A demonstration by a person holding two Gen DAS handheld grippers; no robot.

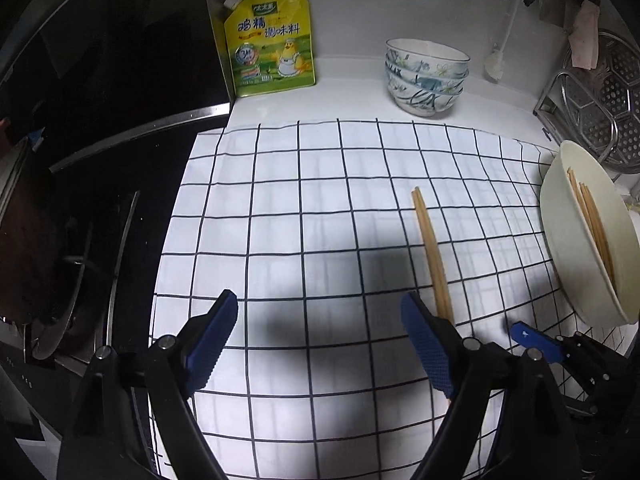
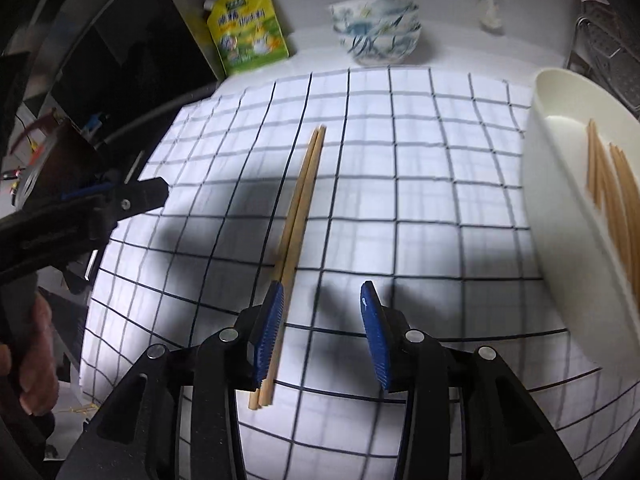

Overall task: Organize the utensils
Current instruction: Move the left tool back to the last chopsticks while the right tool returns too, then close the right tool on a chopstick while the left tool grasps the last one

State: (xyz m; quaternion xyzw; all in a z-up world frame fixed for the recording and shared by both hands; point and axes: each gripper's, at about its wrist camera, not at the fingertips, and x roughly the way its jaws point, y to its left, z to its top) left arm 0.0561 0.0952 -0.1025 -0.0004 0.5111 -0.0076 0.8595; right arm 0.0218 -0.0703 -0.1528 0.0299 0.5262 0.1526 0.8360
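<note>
Blue-padded fingers of the right gripper filled the bottom centre of the right wrist view, spread apart and holding nothing. A pair of wooden chopsticks lay on the checked cloth, running from the middle of the frame down to the lower centre, where their near ends passed just beside the inner face of the left-hand finger; whether the pad actually touched them was hard to judge from this angle.

At the right edge of that view sat a cream tray, and several more chopsticks rested inside it. In the left-centre of the frame the left gripper appeared as a dark, blurred shape above the cloth.

From the left wrist view, the left gripper stood wide open at the bottom of the frame, hovering over bare cloth with nothing between its fingers. The loose chopsticks lay right of centre, partly hidden behind the right-hand finger. A blue tip of the right gripper showed in the lower right, beside the tray.

Along the top of the frame, a yellow seasoning pouch leaned against the wall at upper left, a stack of patterned bowls stood at upper centre, and a metal rack occupied the upper right.
</note>
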